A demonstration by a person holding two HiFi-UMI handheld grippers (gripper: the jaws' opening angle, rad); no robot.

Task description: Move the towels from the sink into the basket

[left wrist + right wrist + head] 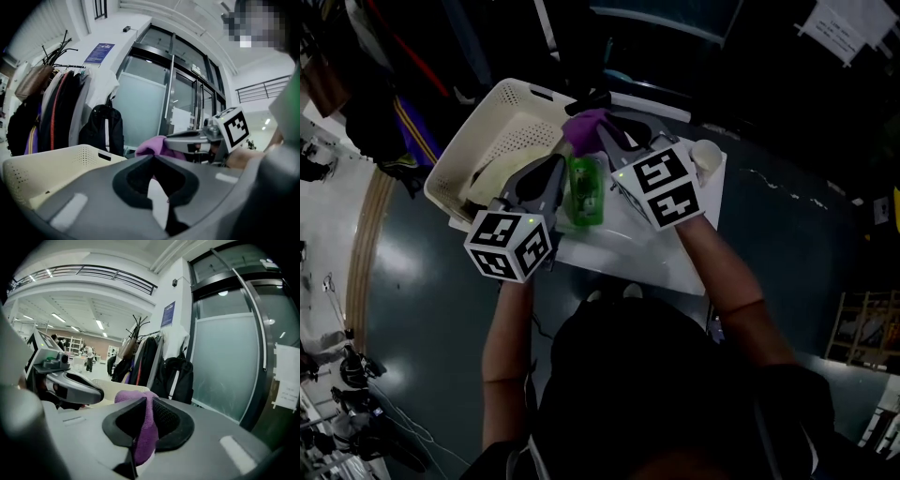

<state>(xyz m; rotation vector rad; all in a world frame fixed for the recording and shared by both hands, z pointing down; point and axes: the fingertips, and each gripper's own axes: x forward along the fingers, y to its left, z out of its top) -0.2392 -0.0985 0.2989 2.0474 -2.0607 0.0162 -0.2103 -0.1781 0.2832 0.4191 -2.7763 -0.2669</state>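
The right tongs are clenched on a purple towel. The cloth is pinched between the pads and bunches out over their tips, held up off the worktop. The left tongs are drawn together at the tips. I see no cloth in them for certain, only a pale sliver low between the pads that could as well be the worktop behind. From above, the purple towel hangs just beside the near rim of the white perforated basket, over the far end of a small green tub which I take to be the sink. So I'd judge this towel lifted out but not yet dropped in. Something pale and folded already lies in the basket, perhaps a towel moved there, though I can't be sure. Whether any more towels are left in the green tub I cannot tell. A white cup stands at the worktop's far corner, well apart.
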